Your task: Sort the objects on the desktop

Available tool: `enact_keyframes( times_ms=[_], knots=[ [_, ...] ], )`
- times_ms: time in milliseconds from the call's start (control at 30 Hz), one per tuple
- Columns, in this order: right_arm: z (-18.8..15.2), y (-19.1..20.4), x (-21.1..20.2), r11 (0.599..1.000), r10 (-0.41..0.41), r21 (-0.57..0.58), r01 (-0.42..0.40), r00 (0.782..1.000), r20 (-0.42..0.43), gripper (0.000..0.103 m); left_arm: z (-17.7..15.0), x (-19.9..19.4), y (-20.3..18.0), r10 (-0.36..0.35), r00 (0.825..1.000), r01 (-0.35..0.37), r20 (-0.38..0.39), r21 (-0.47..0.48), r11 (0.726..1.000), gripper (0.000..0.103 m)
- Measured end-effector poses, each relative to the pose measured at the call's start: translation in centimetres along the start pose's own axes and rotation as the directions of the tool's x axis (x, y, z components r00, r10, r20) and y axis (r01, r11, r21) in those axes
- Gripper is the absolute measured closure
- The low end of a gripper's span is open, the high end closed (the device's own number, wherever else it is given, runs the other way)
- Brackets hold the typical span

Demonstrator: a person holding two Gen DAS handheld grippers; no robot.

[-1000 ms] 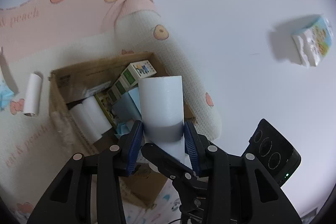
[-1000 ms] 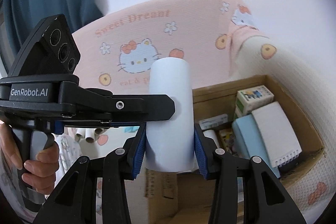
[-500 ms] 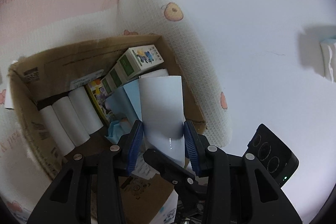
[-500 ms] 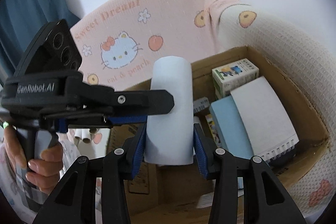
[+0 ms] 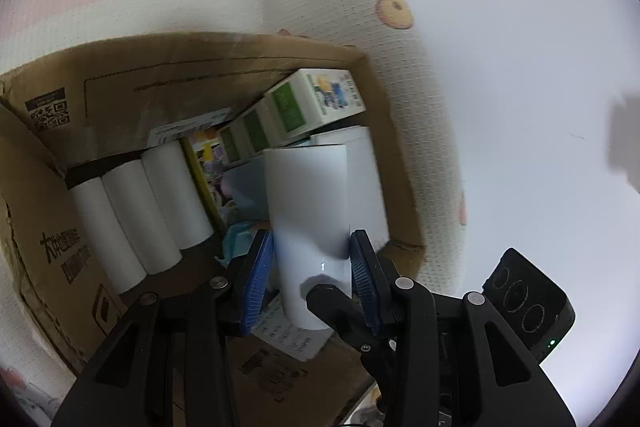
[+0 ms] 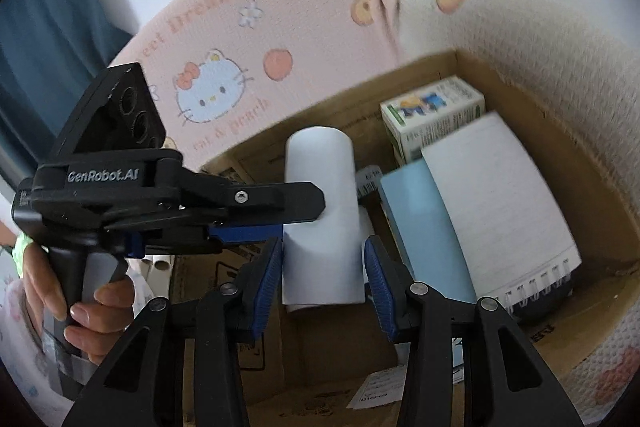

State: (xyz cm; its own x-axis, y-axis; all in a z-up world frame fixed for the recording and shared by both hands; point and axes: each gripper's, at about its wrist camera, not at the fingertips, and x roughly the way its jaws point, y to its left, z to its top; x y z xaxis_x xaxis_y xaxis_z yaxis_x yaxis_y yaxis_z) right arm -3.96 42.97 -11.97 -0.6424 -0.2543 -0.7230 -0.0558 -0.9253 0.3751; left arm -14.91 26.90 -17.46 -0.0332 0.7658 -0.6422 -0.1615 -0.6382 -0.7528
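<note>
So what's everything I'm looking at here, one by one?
cardboard box: one, brown, open, on the blanket.
held roll: one, white, over the box, gripped by both tongs.
rolls in the box: three, white, side by side at its left.
small cartons: about three, white and green, far corner.
spiral notebook: one, white, inside at right.
blue book: one, light blue, beside the notebook.
blanket: one, pink and cream, cartoon cats, under the box.
left tongs: black with blue pads.
right tongs: the same.
hand: holding the left tongs' handle.
</note>
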Motion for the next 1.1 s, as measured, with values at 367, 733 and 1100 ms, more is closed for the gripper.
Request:
enact_keyframes(
  times_ms=[367,733,1100],
  knots=[
    [0.2,-3.7,-2.5,0.99,-0.09,0.113,0.086,0.996,0.027,0.062,1.8,4.0,1.3,0.221,0.973,-0.225,-0.062,-0.061,0.973,0.059],
    [-1.5,-3.3,-6.9,0.976,-0.213,0.055,0.211,0.976,0.034,0.062,2.6,6.6,4.1,0.296,0.951,-0.308,-0.086,-0.221,0.925,0.059],
    [-1.9,-2.5,-6.6,0.97,-0.243,0.001,0.243,0.97,0.027,0.062,2.5,7.3,6.3,0.221,0.975,-0.199,0.033,-0.329,0.923,0.059]
  ],
)
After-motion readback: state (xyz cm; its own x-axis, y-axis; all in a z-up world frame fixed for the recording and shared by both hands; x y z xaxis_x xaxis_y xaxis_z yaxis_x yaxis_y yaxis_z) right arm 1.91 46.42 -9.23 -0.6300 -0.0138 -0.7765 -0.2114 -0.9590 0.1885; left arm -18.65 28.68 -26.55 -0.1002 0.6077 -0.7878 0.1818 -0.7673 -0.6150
